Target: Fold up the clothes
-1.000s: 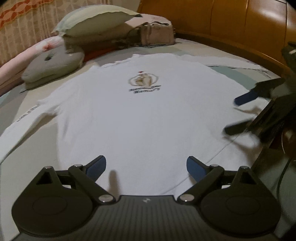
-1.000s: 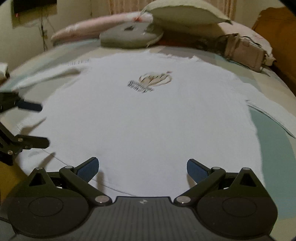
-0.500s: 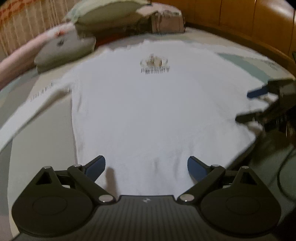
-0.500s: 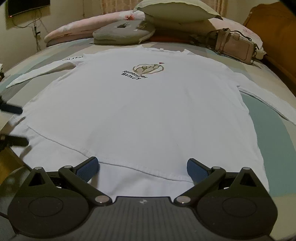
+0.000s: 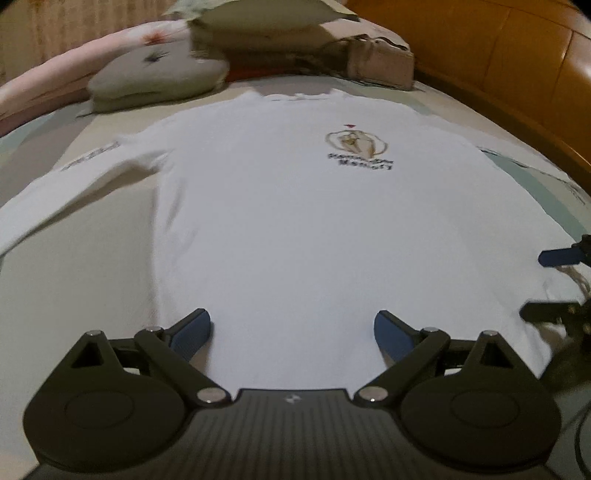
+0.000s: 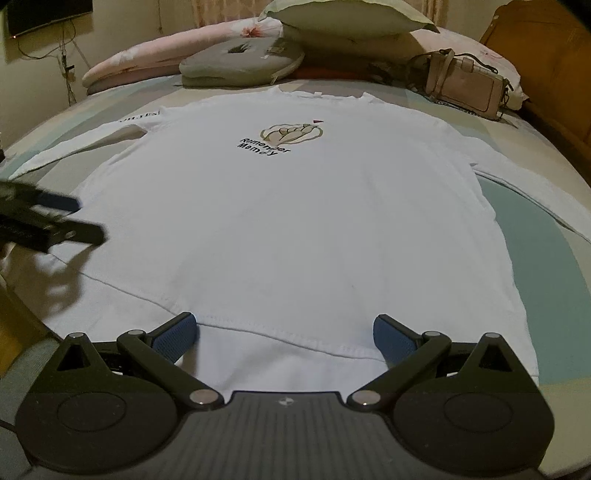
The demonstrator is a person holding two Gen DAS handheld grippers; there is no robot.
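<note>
A white long-sleeved shirt (image 5: 303,221) (image 6: 288,206) with a chest print lies flat and face up on the bed, sleeves spread to both sides. My left gripper (image 5: 291,332) hovers open over the hem, nothing between its blue pads. My right gripper (image 6: 282,332) is open too, low over the hem's stitched edge. In the left wrist view the right gripper (image 5: 543,284) shows at the right edge, beside the shirt's lower corner. In the right wrist view the left gripper (image 6: 77,218) shows at the left edge, above the other lower corner.
Pillows (image 6: 343,18), a grey round cushion (image 6: 240,59) and a beige handbag (image 6: 465,85) lie beyond the collar. A wooden headboard (image 5: 517,74) runs along the right side. The bedsheet (image 6: 535,240) lies bare to the right of the shirt.
The left gripper has swung its view rightward along the hem, so the left sleeve and cushion now show. The right gripper has dropped slightly closer to the hem. Both stay open.
</note>
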